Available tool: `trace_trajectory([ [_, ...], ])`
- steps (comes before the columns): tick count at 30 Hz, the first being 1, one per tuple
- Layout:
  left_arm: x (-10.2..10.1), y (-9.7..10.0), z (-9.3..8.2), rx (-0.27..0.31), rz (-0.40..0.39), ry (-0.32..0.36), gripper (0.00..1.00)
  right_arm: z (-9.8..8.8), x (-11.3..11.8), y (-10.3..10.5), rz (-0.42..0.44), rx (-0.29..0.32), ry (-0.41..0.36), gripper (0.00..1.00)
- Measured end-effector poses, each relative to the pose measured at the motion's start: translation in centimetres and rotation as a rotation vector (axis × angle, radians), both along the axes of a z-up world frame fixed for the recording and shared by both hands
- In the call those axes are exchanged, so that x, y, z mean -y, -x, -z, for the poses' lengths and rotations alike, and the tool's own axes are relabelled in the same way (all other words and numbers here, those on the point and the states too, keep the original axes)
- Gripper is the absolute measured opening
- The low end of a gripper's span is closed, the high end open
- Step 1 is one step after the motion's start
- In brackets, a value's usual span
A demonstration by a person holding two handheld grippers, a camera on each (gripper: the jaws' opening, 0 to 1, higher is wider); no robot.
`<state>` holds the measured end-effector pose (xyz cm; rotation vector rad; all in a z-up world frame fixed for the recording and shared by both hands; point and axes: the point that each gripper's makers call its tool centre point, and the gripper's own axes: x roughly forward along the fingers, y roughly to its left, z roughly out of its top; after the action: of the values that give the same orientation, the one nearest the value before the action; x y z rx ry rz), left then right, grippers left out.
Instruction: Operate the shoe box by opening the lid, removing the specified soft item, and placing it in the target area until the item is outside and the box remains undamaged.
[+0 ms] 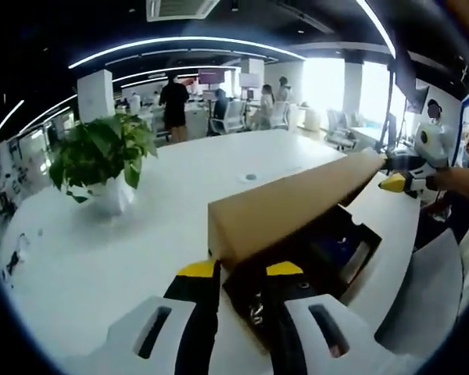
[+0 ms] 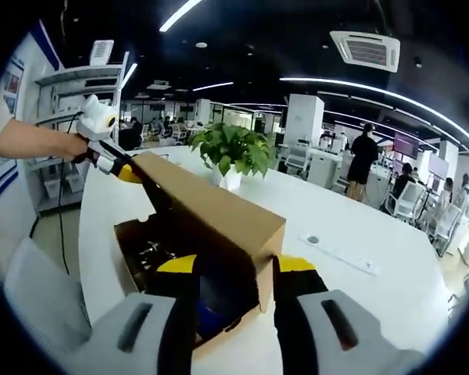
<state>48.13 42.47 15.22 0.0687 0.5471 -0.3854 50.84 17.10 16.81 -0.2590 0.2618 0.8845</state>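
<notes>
Spanning an open office, white table [image 1: 102, 258] holds shoe box [image 1: 297, 207].

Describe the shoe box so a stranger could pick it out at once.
On the long white table, past the potted plant in its white pot, sits a brown cardboard shoe box near the edge. Its plain lid is tilted up, showing a dark interior; nothing else there is cardboard.

A raised cardboard lid [image 1: 297, 205] slants over the open shoe box [image 1: 340, 258], blocking entry from the table's [image 1: 102, 258] wide bare side. A potted plant [image 1: 102, 160] stands well apart. A chair back [image 1: 422, 301] crowds the box's open side.
</notes>
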Motion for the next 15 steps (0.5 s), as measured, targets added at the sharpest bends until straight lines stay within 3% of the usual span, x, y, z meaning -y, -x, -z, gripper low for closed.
trace_trajectory([
  [15, -1.1, -2.5, -0.5, 0.005, -0.04, -0.019, 0.05, -0.6, 0.0, -2.2, 0.02, 0.01, -0.004, 0.3],
])
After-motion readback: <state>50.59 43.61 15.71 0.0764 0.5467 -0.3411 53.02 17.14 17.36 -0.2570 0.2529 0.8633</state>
